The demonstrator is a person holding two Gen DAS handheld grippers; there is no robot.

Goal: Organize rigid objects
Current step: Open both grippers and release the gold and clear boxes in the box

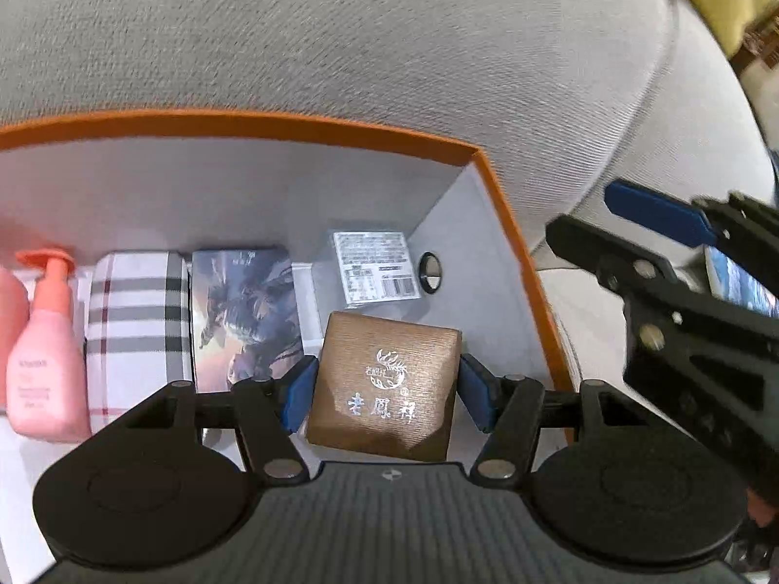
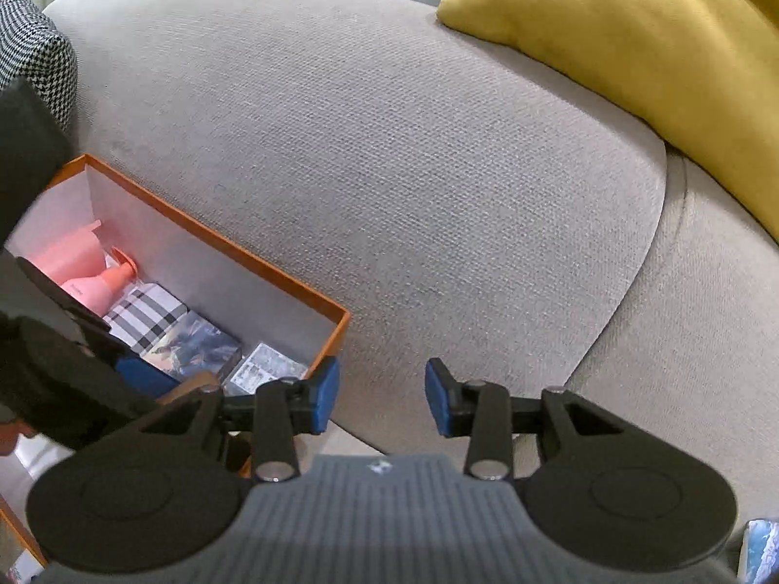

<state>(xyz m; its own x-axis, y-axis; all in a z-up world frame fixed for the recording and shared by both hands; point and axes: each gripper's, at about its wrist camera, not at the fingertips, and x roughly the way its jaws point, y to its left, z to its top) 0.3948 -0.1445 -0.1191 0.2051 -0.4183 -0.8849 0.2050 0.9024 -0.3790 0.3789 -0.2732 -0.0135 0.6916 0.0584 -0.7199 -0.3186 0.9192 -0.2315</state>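
My left gripper is shut on a brown ribbed box with silver lettering; both blue pads press its sides. It hangs inside the right end of an open orange box with white walls. In that box lie a pink pump bottle, a plaid box, a box with a fantasy picture and a clear labelled packet. My right gripper stands open and empty above the grey sofa cushion, right of the orange box. One of its blue fingers shows in the left wrist view.
A small dark ring lies by the packet. A yellow pillow rests on the sofa at the upper right, a houndstooth cushion at the upper left. A blue picture item peeks in at the lower right.
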